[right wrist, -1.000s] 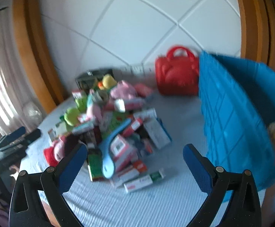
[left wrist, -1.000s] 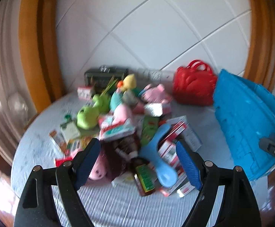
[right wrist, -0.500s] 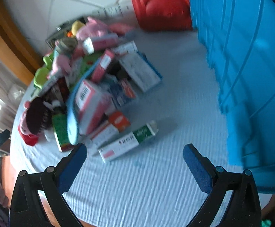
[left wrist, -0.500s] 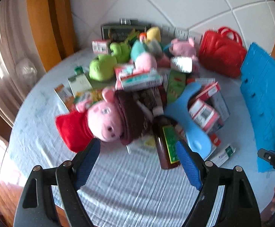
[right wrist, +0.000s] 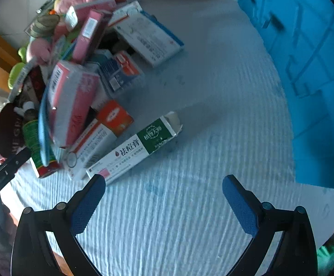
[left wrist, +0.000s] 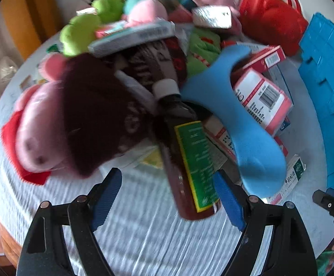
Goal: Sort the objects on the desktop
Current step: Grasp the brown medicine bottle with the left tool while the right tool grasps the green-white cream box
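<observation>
Blue crate [right wrist: 304, 57] at 2 o'clock, clutter pile beside it on white ribbed cloth [right wrist: 178, 207].
Left gripper [left wrist: 167, 197] spread wide, empty; brown bottle [left wrist: 189, 158] with green label lies between its pads, base end, contact unclear. Right gripper [right wrist: 163, 197] also spread, empty, above bare cloth; green-white carton [right wrist: 134, 147] at its 11 o'clock.
</observation>
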